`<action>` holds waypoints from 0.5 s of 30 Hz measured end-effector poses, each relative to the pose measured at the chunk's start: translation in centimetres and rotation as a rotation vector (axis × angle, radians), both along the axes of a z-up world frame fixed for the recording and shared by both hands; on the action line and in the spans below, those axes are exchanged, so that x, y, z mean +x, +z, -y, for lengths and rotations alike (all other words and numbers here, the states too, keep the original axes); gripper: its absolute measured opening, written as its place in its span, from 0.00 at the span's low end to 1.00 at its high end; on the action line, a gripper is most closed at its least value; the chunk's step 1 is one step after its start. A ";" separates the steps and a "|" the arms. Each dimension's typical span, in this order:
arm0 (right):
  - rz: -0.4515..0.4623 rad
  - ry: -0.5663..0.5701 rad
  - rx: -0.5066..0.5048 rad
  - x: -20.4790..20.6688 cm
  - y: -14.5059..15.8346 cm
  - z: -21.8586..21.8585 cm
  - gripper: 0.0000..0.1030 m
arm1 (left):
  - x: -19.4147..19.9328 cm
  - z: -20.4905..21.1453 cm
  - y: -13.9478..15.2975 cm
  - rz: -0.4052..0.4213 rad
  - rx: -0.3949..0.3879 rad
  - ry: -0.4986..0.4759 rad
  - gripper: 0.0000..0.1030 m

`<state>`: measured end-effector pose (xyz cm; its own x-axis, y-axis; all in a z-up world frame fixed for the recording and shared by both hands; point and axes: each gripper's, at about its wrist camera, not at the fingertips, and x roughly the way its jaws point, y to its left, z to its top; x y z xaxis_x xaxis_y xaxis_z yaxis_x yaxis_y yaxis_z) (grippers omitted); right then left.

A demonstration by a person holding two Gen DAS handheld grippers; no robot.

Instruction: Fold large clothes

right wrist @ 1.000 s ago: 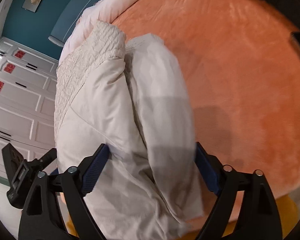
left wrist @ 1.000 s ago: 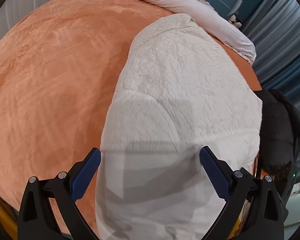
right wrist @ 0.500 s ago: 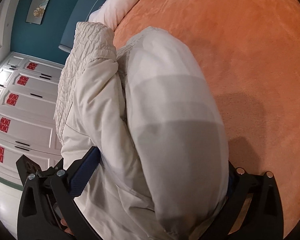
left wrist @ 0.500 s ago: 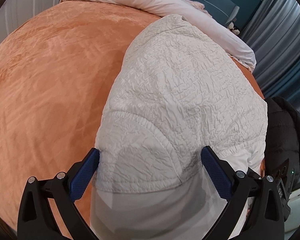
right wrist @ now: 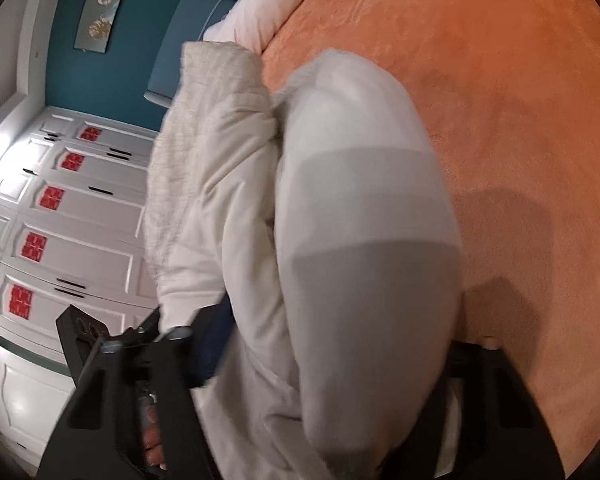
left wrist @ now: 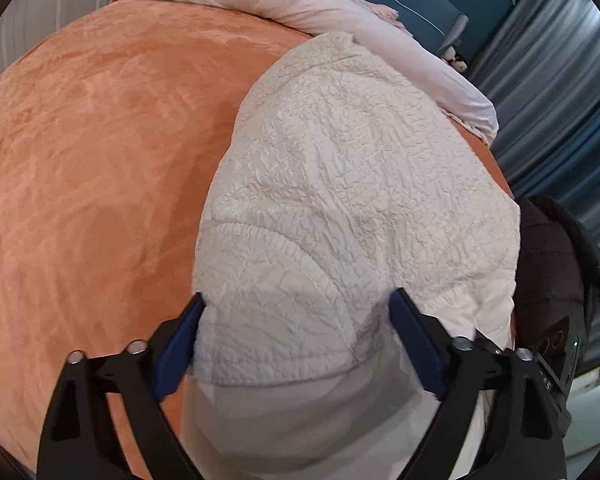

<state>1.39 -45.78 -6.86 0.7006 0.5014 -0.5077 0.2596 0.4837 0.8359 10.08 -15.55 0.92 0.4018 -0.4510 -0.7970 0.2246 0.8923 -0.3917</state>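
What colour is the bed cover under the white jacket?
Orange, a plain plush bed cover with no pattern; the left wrist view shows it best.

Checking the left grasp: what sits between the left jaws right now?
In the left wrist view, the near end of the white jacket fills the left gripper. The jaws have just been closing, and both blue pads touch the fabric.

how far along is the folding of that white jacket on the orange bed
Done: the white jacket lies on the orange bedspread as a narrow bundle, its sides seemingly turned in. In hand: both claws have just been closing on its near end, the left claw around the crinkled part, the right claw around the smooth roll. Left: probably folding that end up toward the pillow.
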 end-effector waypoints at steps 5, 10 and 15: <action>0.010 -0.014 0.052 -2.8 1.3 -0.8 0.29 | -1.5 -0.6 1.4 -0.001 0.013 -0.056 0.66; -0.019 0.023 0.101 -6.9 1.5 -3.9 0.28 | -5.0 -3.5 1.7 -0.043 0.013 -0.110 0.65; -0.031 0.066 0.093 -9.8 1.3 -6.4 0.36 | -7.8 -7.1 0.4 -0.080 0.003 -0.105 0.74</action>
